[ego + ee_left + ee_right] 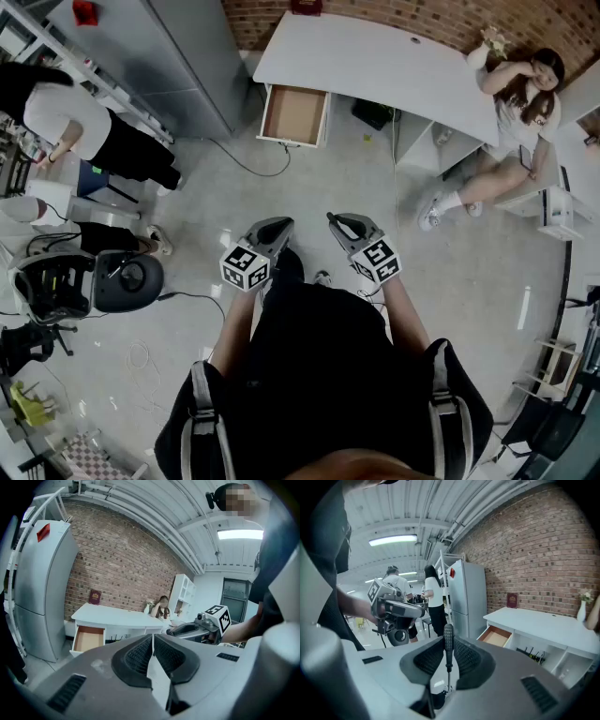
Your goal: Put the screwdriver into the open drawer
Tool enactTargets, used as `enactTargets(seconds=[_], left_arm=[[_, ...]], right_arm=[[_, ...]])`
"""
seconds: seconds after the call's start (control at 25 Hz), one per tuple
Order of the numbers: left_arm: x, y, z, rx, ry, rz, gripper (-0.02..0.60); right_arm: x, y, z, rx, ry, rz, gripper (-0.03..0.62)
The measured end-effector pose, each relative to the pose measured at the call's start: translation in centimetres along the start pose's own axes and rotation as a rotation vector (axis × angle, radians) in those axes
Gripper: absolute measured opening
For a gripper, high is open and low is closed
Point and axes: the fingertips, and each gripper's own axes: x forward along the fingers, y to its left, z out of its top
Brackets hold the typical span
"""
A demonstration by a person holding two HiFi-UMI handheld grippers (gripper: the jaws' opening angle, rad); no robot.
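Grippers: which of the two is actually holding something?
The right gripper: its jaws clamp a black-handled screwdriver; the left gripper is shut on nothing.

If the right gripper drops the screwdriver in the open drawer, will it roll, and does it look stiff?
The screwdriver is probably stiff: its thin shaft runs straight between the pads of the right gripper. Its round handle may roll a little on the flat drawer floor. The handle's ribs likely limit slipping.

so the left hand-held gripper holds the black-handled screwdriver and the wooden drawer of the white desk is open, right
No: the right hand-held gripper holds the black-handled screwdriver, as the right gripper view shows. The wooden drawer of the white desk is open.
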Motion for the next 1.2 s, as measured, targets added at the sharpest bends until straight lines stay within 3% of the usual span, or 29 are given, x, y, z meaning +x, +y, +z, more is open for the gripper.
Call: enactTargets(seconds=[0.6,1.2], left_arm=[[2.0,4.9,1.6,-0.008,0.007,-0.014,0.023],[4.5,14.8,4.7,-0.036,0.010,-0.049,0.023]], right_arm=[[4.0,-2.6,1.4,-0.017,0.037,-0.003,0.123],[12.3,-6.9,4.5,-0.039,0.104,-0.023,0.123]])
